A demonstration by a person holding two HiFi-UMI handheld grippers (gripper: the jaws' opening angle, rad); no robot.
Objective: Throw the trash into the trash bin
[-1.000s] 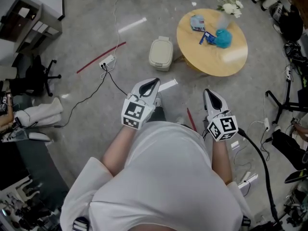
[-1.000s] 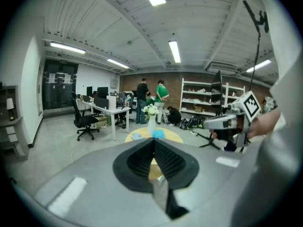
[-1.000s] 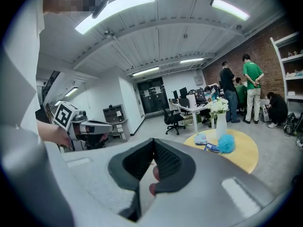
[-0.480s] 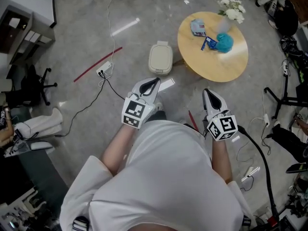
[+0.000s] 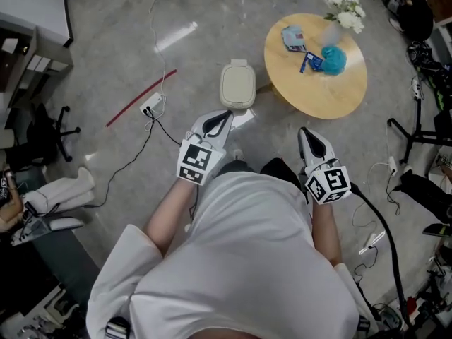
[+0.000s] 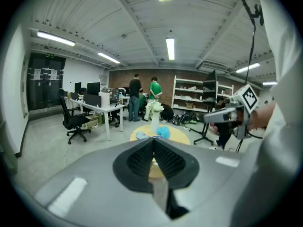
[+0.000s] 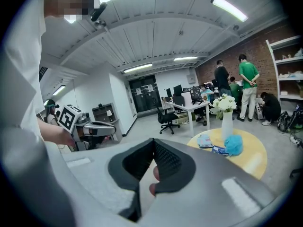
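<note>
**Both tongs nearer bin & bench, nothing gripped yet**

Vs. a sec ago, left tongs [image 5: 220, 119] and right tongs [image 5: 311, 141] are seen closer to the trash bin [image 5: 237, 85] and the round bench [image 5: 325, 94]. Both prs of jaws are pressed together, w/ nothing between them. Trash is left on the bench: a pale-blue packet [image 5: 293, 37], a dark-blue wrapper [image 5: 311, 62] and a turquoise puff [image 5: 333, 60], all near a vase of white flowers [image 5: 346, 16].

Risks, as judged:
- The vase is tall, narrow and prob. top-heavy, so it could be knocked over by a reach made past it.
- The wrappers are flat, thin and crinkly, so they may be slid across the smooth, glossy wood instead of being pinched.
- The puff looks soft and mesh-like, so it should be gripped easily.
- The bin is rounded, smooth beige plastic and is shown w/ lid shut, so anything dropped could be bounced off.
- The power strip [image 5: 151, 105] and its cable on the floor could be snagged.
</note>
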